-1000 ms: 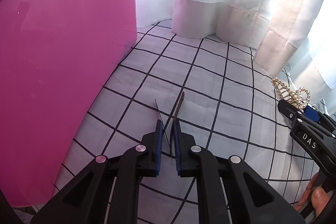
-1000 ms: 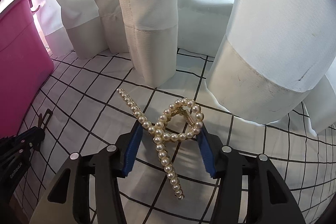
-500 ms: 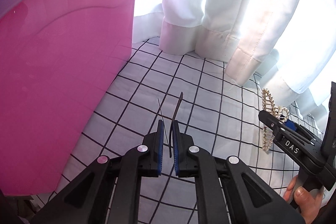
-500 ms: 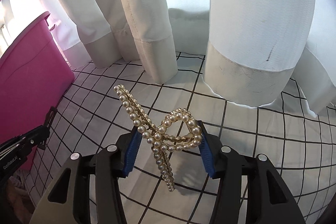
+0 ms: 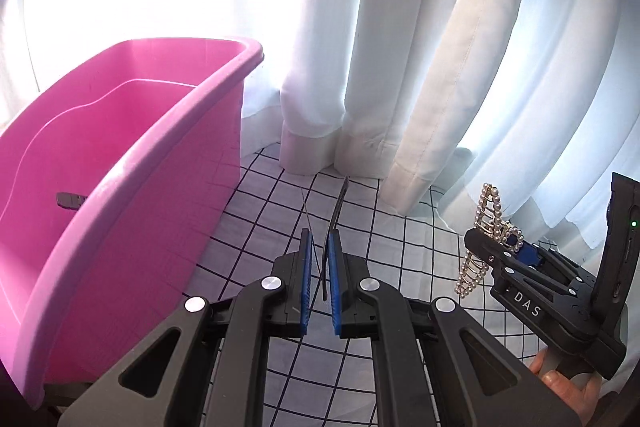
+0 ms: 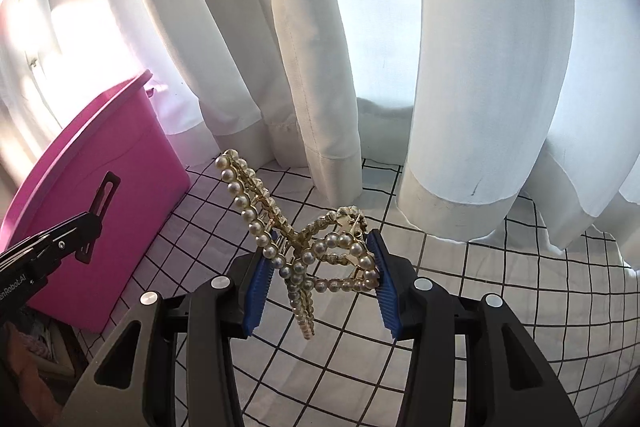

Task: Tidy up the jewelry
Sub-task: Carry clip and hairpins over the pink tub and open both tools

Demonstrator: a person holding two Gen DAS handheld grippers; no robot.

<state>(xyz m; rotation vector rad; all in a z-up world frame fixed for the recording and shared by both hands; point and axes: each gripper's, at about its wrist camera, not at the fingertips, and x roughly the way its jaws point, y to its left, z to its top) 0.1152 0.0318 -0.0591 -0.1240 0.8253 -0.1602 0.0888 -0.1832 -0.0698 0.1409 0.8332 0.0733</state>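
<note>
My left gripper is shut on a thin black hair clip, held up in the air just right of the pink bin. The same clip shows in the right wrist view at the left gripper's tip. My right gripper is shut on a pearl claw clip, raised above the grid cloth. In the left wrist view the pearl clip and right gripper are at the right. A small dark item lies inside the bin.
White curtains hang close behind. The white cloth with a black grid covers the surface. The pink bin stands at the left, and clutter lies below its near corner.
Both grippers have risen with their clips held. The left wrist view now looks over the bin's rim into its inside. The pearl clip has tilted more upright.
</note>
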